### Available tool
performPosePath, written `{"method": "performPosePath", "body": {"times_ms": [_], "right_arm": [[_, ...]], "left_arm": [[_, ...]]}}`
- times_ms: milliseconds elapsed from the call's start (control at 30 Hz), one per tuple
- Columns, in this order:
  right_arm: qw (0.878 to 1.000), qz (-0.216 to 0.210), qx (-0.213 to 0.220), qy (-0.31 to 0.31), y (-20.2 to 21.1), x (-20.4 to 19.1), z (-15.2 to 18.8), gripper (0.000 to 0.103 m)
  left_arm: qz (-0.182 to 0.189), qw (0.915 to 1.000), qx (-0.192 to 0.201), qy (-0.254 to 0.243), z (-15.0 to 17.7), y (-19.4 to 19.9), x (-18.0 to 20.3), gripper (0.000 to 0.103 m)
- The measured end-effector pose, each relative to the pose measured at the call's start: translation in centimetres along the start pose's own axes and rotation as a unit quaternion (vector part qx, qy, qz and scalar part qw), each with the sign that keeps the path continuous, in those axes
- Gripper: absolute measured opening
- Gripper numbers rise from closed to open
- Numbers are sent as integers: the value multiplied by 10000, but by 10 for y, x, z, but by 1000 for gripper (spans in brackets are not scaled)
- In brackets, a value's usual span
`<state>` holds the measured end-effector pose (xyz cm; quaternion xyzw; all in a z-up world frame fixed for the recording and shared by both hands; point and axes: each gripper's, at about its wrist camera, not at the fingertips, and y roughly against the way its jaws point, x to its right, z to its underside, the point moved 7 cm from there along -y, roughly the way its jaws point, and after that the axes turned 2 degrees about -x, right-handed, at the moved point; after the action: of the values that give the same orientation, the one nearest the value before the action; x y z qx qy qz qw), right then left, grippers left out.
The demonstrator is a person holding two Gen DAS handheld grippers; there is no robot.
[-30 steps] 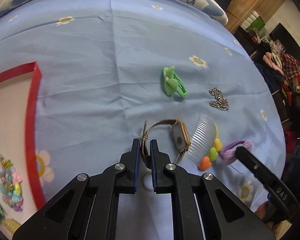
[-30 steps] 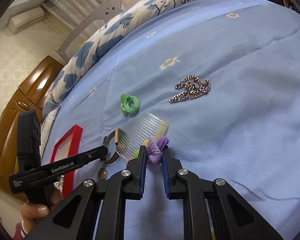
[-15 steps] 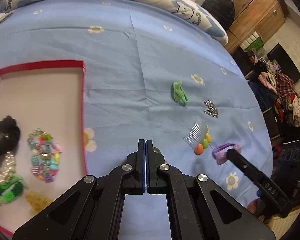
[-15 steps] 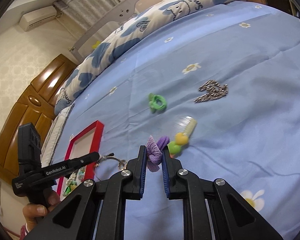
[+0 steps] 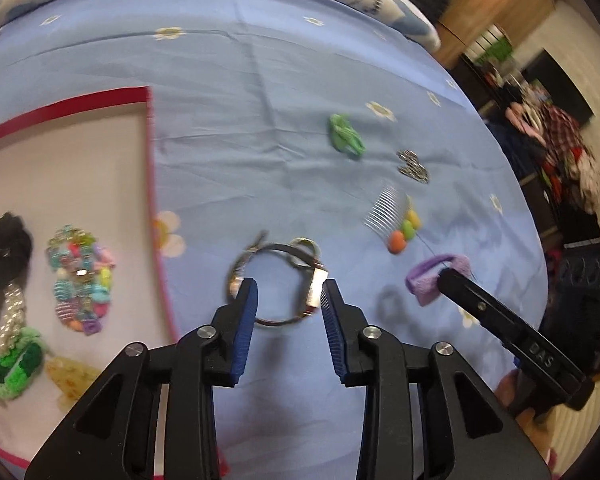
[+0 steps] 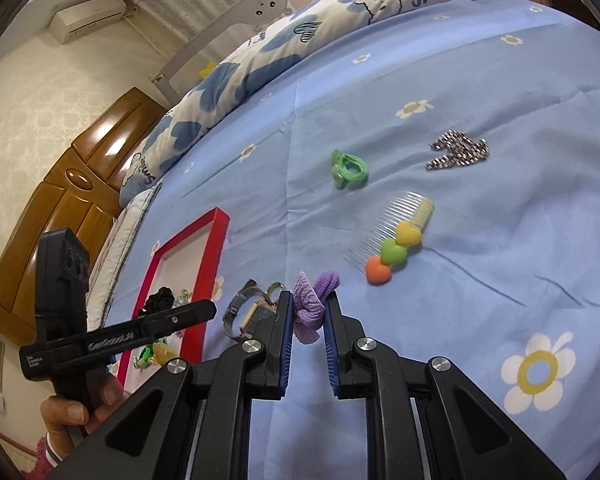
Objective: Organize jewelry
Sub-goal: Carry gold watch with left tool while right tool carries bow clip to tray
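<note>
Where the left wrist view centres on the wristwatch [image 5: 278, 280], lying on the blue bedspread [image 5: 240, 160] just beyond the spread-apart fingers of the left gripper [image 5: 287, 294], nothing is held; the red tray [image 5: 150, 168] lies at the left of the frame. I judge the watch light but rigid at its case, its band springy, so the band is the better hold. Lower centre in the right wrist view, the right gripper [image 6: 305, 316] pinches the soft purple scrunchie [image 6: 312, 300], which should squash without slipping.

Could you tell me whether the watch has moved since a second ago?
Yes. The watch lay beside the clear comb; now it sits away from it, nearer the red tray, between the open left gripper's fingers.
</note>
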<state>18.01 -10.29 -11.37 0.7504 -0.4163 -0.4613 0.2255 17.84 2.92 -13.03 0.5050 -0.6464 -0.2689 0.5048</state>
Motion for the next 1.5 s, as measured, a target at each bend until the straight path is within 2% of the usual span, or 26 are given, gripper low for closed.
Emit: {"method": "performPosePath", "body": {"times_ms": [67,167,233,267,300,433,900,1067,1500], "right_arm": [[10000,27,-10,-51,1,5,2,14],[9999,68,-8,-120,3,11,4,14],[9998,92,2,-171,4,15,4,14],[9998,95,11,-192,5,16,4,14],[9997,99,17,-202,6,17,4,14],[9998,79,46,-195,9,17,4,14],[9997,-195,-85,114,-3,-25,5,14],[9990,-312,-172,285,-12,-48,7,14],[9938,-698,-449,744,-53,-118,6,14]], "left_arm": [[-41,9998,-50,-180,2,-5,8,31],[-343,9979,-196,-521,4,-23,20,30],[-436,9968,-273,-607,6,-33,22,23],[-491,9960,-338,-659,7,-38,23,11],[-528,9956,-360,-686,9,-40,24,7],[-538,9955,-224,-748,10,-33,23,6],[-427,9977,481,-213,10,42,-9,6],[-539,9961,696,-115,10,65,-25,6],[-900,9919,871,220,9,93,-84,6]]}}
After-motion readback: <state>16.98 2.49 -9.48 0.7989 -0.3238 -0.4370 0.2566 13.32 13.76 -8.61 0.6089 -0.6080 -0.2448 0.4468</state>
